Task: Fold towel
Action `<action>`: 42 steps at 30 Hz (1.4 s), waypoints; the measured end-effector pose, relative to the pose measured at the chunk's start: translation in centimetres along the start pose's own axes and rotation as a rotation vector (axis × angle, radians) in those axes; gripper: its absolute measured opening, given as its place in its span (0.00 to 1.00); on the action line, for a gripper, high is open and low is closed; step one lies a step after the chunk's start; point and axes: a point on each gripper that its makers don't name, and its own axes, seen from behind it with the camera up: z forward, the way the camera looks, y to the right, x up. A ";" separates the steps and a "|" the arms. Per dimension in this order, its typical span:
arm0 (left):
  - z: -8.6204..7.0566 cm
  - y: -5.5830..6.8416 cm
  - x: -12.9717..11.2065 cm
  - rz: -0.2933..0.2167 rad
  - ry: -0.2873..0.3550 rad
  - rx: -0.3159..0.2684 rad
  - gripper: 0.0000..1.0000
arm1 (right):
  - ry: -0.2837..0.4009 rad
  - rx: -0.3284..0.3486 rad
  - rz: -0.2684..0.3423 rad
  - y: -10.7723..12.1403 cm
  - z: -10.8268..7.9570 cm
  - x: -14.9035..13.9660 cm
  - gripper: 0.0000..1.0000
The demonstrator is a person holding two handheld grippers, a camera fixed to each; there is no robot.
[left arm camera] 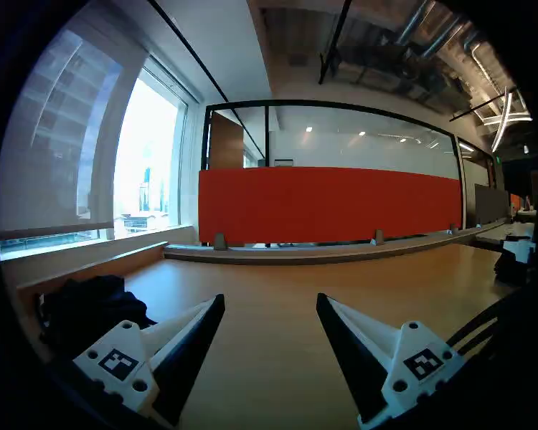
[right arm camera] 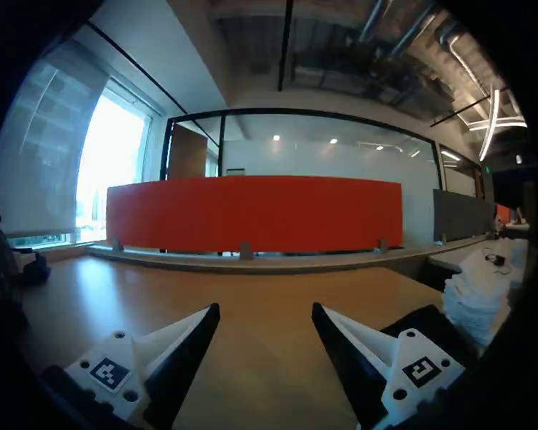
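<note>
**Pale wood under two spread grippers, white towels off to one side**

Wood is the surface both cameras look across: a light brown desk [left arm camera: 283, 358]. In the left gripper view the left gripper [left arm camera: 269, 297] has its fingers wide apart with nothing between them, and in the right gripper view the right gripper [right arm camera: 265, 307] stands the same way, spread and holding nothing.

The stack of white towels [right arm camera: 484, 287] sits at the far right of the right gripper view, cut off by the edge of the picture, so its full width cannot be told. A black object [right arm camera: 430, 322] lies just beside and below the stack, partly behind the gripper's right finger; what it is stays unclear.

In the left gripper view a dark heap [left arm camera: 90, 304] rests on the desk's left side, its lower part hidden by the left finger, too dim to say whether it is cloth or a bag. At that view's right edge a white and black shape [left arm camera: 516, 258] is cropped and hard to make out.

A red partition [left arm camera: 326, 204] runs along the back of the desk, with a glass wall [left arm camera: 362, 140] behind it. A bright window [left arm camera: 147, 172] stands to the left, and pipes [left arm camera: 427, 29] cross the ceiling.
</note>
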 end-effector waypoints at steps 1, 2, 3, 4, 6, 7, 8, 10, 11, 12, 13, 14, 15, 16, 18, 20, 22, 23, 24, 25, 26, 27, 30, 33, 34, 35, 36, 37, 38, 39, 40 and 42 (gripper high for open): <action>0.0 0.0 0.0 0.000 0.000 0.000 0.95 | 0.000 0.000 0.000 0.0 0.0 0.0 1.00; 0.0 0.0 0.0 0.000 0.000 0.000 0.95 | 0.000 0.000 0.000 0.0 0.0 0.0 1.00; 0.0 0.0 0.0 0.000 0.000 0.000 0.95 | 0.000 0.000 0.000 0.0 0.0 0.0 1.00; 0.0 0.0 0.0 0.000 0.000 0.000 0.95 | 0.000 0.000 0.000 0.0 0.0 -0.1 1.00; 0.0 0.0 0.0 0.000 0.000 0.000 0.95 | 0.000 0.000 0.000 0.0 0.0 -0.1 1.00; 0.0 0.0 0.0 0.000 0.000 0.000 0.95 | 0.000 0.000 0.000 0.0 0.0 -0.1 1.00; -0.1 0.0 0.0 0.000 0.000 0.000 0.95 | 0.000 0.000 0.000 0.0 0.0 -0.1 1.00; -0.1 0.0 0.1 0.000 0.000 0.000 0.95 | 0.000 0.000 0.000 0.0 0.0 -0.1 1.00; -0.1 0.0 0.1 0.000 0.000 0.000 0.95 | 0.000 0.000 0.000 0.0 0.0 -0.1 1.00; -0.1 0.0 0.1 0.000 0.000 0.000 0.95 | 0.000 0.000 0.000 0.0 0.0 -0.1 1.00; -0.1 0.0 0.1 0.000 0.000 0.000 0.95 | 0.000 0.000 0.000 0.0 0.0 -0.1 1.00; -0.1 0.0 0.1 0.000 0.000 0.000 0.95 | 0.000 0.000 0.000 0.0 0.0 -0.1 1.00; -0.1 0.0 0.1 0.000 0.000 0.000 0.95 | 0.000 0.000 0.000 0.0 0.0 -0.1 1.00; -0.1 0.0 0.1 0.000 0.000 0.000 0.95 | 0.000 0.000 0.000 0.0 0.0 -0.1 1.00; -0.1 0.0 0.1 0.000 0.000 0.000 0.95 | 0.000 0.000 0.000 0.0 0.0 -0.1 1.00; -0.1 0.0 0.1 0.000 0.000 0.000 0.95 | 0.000 0.000 0.000 0.0 0.0 -0.1 1.00; -0.1 0.0 0.1 0.000 0.000 0.000 0.95 | 0.000 0.000 0.000 0.0 0.0 -0.1 1.00; -0.1 0.0 0.1 0.000 0.000 0.000 0.95 | 0.000 0.000 0.000 0.0 0.0 -0.1 1.00; -0.1 0.0 0.2 -0.001 0.000 0.000 0.95 | 0.000 0.000 0.000 0.0 0.0 -0.1 1.00; -0.1 0.0 0.2 0.000 -0.001 0.000 0.95 | 0.000 0.000 0.000 0.0 0.0 -0.1 1.00; -0.1 0.0 0.3 0.000 -0.001 0.000 0.95 | 0.000 0.000 0.000 0.0 0.0 -0.1 1.00; -0.1 0.0 0.4 0.000 -0.001 0.000 0.95 | 0.000 0.000 0.000 0.0 0.0 -0.1 1.00; -0.2 -0.1 0.7 0.000 -0.002 0.000 0.95 | 0.000 0.000 0.000 0.0 0.0 0.0 1.00; -0.3 -0.1 1.1 0.001 -0.003 0.000 0.95 | 0.000 0.000 0.000 0.0 0.0 0.0 1.00; -0.3 -0.2 1.2 0.001 -0.003 0.000 0.95 | 0.000 0.000 0.000 0.0 0.0 0.0 1.00; -0.4 -0.2 1.3 0.001 -0.004 0.000 0.95 | 0.000 0.000 0.000 0.0 0.0 0.0 1.00; -0.4 -0.2 1.4 0.001 -0.004 0.000 0.94 | 0.000 0.000 0.000 0.0 0.0 0.0 1.00; -0.4 -0.2 1.4 0.001 -0.004 0.000 0.95 | 0.000 0.000 0.000 0.0 0.0 0.0 1.00; -0.4 -0.2 1.5 0.001 -0.005 0.000 0.95 | 0.000 0.000 0.000 0.0 0.0 0.0 1.00; -0.5 -0.2 1.6 0.001 -0.005 0.000 0.95 | 0.000 0.000 0.000 0.0 0.0 0.0 1.00; -0.5 -0.2 1.6 0.001 -0.005 0.000 0.95 | 0.000 0.000 0.000 0.0 0.0 0.0 1.00; -0.5 -0.2 1.7 0.001 -0.005 -0.001 0.95 | 0.000 0.000 0.000 0.0 0.0 0.0 1.00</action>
